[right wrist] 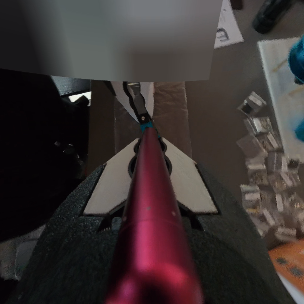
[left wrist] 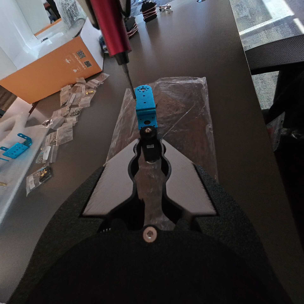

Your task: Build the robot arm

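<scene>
My left gripper (left wrist: 149, 143) is shut on a small black servo (left wrist: 150, 148) with a blue metal bracket (left wrist: 145, 107) fixed to its far end, held over a clear plastic bag (left wrist: 181, 115) on the dark table (left wrist: 205, 49). My right gripper (right wrist: 150, 141) is shut on a red screwdriver (right wrist: 153, 205). In the left wrist view the red screwdriver (left wrist: 111, 28) comes down from above and its thin bit (left wrist: 130, 82) touches the bracket's left edge. The right wrist view shows the black servo (right wrist: 142, 113) and a sliver of blue bracket (right wrist: 145, 127) just beyond the screwdriver.
An orange and white box (left wrist: 54, 65) stands at the left. Several small clear bags of hardware (left wrist: 69, 108) lie beside it. Another blue bracket (left wrist: 16, 148) lies on white foam (left wrist: 9, 181) at far left. Black servos with coiled wires (left wrist: 148, 11) stand at the back. A chair (left wrist: 276, 54) is at right.
</scene>
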